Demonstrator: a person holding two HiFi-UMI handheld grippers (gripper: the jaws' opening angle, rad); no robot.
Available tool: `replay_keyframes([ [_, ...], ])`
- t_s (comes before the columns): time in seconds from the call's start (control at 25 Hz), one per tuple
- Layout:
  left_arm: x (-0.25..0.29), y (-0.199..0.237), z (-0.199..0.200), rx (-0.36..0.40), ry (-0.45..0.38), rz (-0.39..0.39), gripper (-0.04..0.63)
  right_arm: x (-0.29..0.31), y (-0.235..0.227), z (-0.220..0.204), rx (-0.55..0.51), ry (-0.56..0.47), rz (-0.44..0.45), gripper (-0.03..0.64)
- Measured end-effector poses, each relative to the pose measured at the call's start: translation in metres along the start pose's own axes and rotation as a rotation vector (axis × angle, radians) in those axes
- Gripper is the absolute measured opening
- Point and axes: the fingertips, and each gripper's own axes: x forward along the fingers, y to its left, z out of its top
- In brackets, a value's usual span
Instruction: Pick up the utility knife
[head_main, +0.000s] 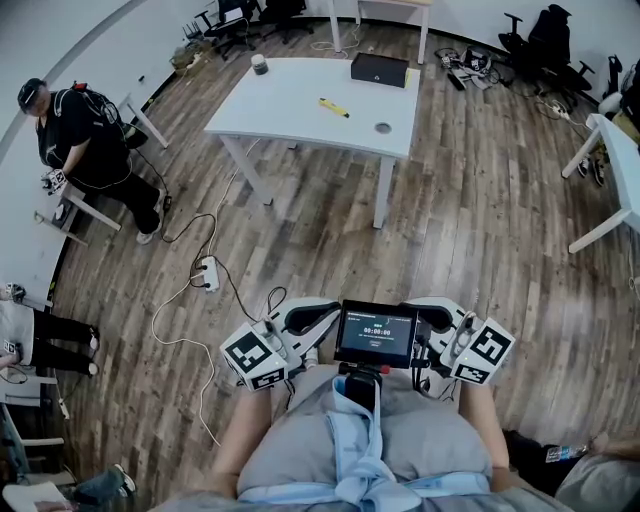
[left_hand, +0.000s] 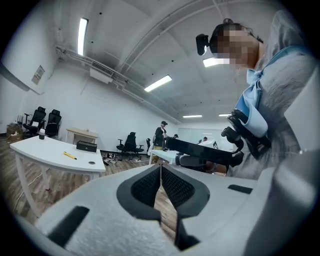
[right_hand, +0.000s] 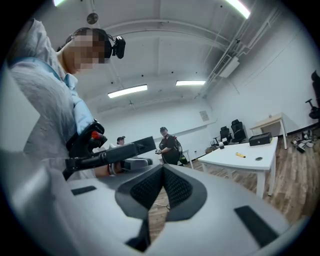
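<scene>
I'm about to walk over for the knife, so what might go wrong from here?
The power strip and its cable lie on the floor before the table: a possible trip. The utility knife lies flat and slim; the left tool and right tool are both shut, so unless opened they would likely just push it.

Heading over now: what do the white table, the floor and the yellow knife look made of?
The white table: smooth matte top, likely laminate. The floor: wood-look planks with grain and seams; real wood or vinyl unclear. The utility knife: yellow body, probably plastic; too small to confirm.
</scene>
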Motion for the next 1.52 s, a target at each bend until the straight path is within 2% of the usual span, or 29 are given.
replay_keyframes([
  [0.28,0.003,-0.001,-0.004,-0.004,0.001,-0.006,0.018,-0.002,-0.005,0.002,-0.002,-0.034,-0.011,0.032],
  [1.52,0.01,0.002,-0.011,-0.002,0.022,-0.016,0.018,-0.003,-0.013,-0.001,0.024,-0.041,-0.026,0.032],
])
